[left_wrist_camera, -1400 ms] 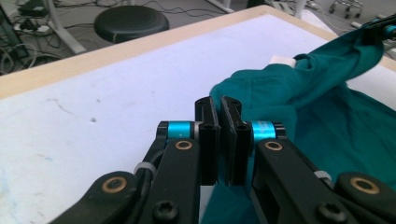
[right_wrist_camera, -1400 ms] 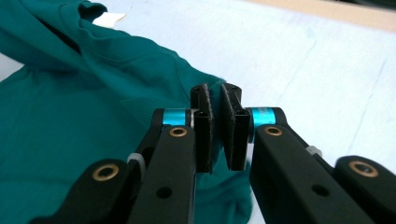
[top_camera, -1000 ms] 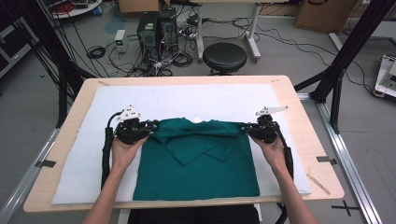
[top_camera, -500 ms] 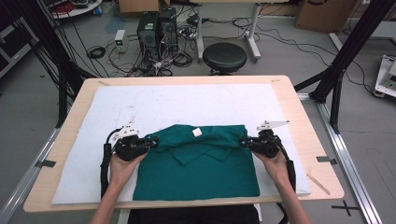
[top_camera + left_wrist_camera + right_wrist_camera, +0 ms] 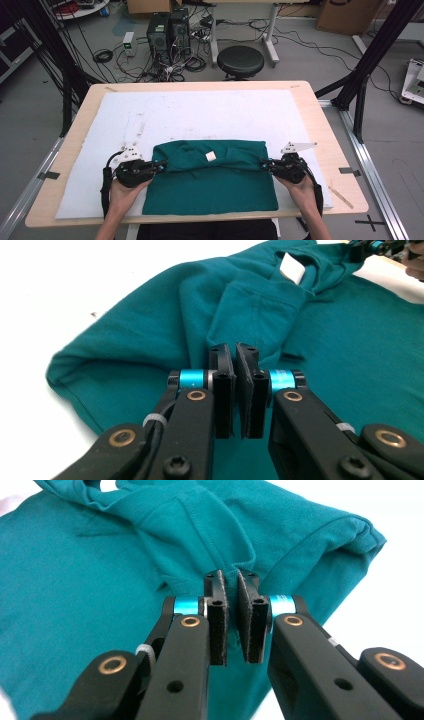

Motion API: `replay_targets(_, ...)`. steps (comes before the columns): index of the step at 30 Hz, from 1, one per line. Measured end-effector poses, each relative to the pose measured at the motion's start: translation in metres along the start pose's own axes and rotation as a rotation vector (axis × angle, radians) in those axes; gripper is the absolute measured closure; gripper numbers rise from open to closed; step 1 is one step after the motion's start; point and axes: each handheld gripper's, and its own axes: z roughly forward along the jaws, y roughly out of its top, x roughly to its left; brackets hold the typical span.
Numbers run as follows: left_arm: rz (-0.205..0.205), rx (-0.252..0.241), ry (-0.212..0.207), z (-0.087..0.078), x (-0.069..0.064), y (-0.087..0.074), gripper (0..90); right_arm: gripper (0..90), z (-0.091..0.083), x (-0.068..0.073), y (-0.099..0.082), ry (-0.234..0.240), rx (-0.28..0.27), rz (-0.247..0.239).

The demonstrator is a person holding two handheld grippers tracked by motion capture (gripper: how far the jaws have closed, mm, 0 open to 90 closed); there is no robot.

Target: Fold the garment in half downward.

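Teal shirt (image 5: 210, 182), white tag (image 5: 211, 156), white mat (image 5: 200, 112)

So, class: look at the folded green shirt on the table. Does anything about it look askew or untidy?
Mostly neat. The green shirt lies square on the white mat, but its folded top band is bunched and wrinkled, with the white label exposed. The left gripper and right gripper pinch its two upper corners.

Black jaws, blue collars, brass rivets
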Motion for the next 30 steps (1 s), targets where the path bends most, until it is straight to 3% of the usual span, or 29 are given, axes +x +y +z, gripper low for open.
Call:
replay_targets(8, 0.017, 0.026, -0.029, -0.011, -0.016, -0.012, 85.5, 84.7, -0.009, 0.011, -0.017, 0.021, 0.005, -0.01)
replay_targets(15, 0.006, 0.038, -0.043, -0.022, -0.026, -0.023, 85.4, 84.7, -0.015, 0.021, -0.026, 0.039, 0.01, -0.019)
replay_targets(22, -0.011, 0.05, -0.057, -0.026, -0.028, -0.032, 85.5, 84.7, -0.022, 0.028, -0.034, 0.044, 0.011, -0.021)
replay_targets(25, -0.033, 0.074, -0.071, -0.021, -0.026, -0.036, 84.3, 79.5, -0.018, 0.026, -0.037, 0.05, 0.03, -0.007)
replay_targets(26, -0.041, 0.075, -0.082, -0.02, -0.025, -0.036, 82.8, 76.8, -0.017, 0.026, -0.038, 0.054, 0.037, 0.001)
replay_targets(28, -0.058, 0.069, -0.103, -0.02, -0.025, -0.033, 71.3, 66.9, -0.017, 0.025, -0.037, 0.066, 0.031, 0.018)
replay_targets(30, -0.068, 0.043, -0.084, -0.021, -0.023, -0.026, 63.1, 62.5, -0.017, 0.025, -0.034, 0.084, 0.019, 0.025)
